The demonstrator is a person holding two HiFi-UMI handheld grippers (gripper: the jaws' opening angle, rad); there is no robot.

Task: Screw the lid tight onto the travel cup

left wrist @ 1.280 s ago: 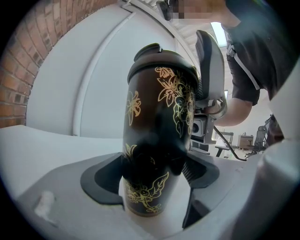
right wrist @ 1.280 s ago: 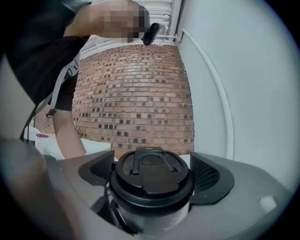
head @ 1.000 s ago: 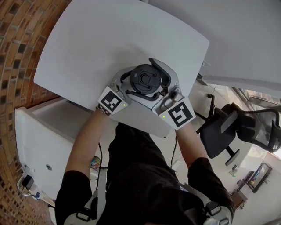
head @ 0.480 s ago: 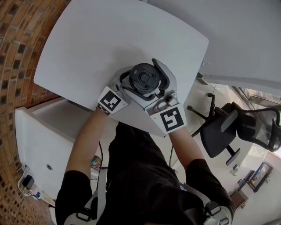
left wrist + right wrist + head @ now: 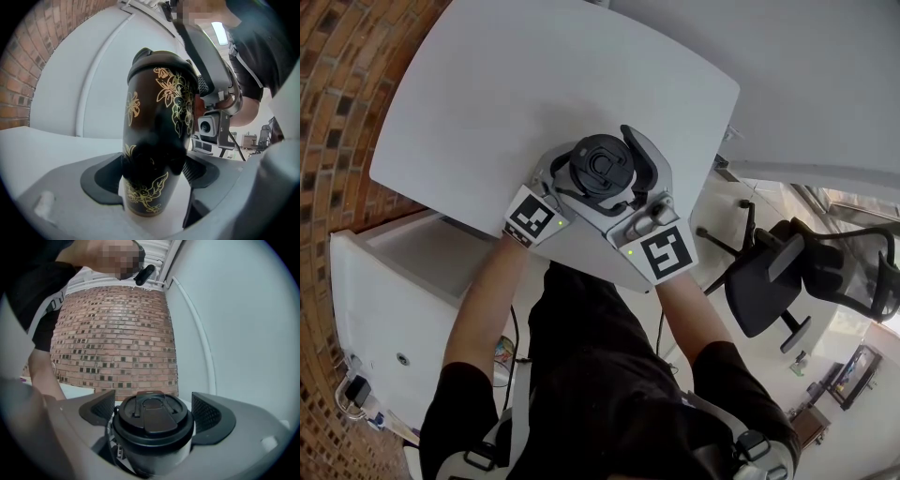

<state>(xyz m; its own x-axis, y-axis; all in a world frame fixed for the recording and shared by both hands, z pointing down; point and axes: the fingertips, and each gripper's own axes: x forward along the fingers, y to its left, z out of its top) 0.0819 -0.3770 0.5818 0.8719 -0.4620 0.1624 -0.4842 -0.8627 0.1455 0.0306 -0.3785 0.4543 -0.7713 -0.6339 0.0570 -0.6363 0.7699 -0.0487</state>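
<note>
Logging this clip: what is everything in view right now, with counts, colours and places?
Tall travel cup: one, black with gold flowers, standing upright.
Round plastic lid: one, black, on the travel cup's top.
Rounded table: one, white, under the travel cup.
Brick wall: one, reddish-brown, beyond the table.
Swivel office chair: one, black, head view's right.
Low cabinet: one, white, left of the table.
Left gripper: one, grey, shut on the travel cup's body.
Right gripper: one, grey, shut on the lid.
Forearms: two, behind the grippers.

The cup (image 5: pixel 154 140) is glossy and gold-printed, its lid (image 5: pixel 152 416) matt plastic.
</note>
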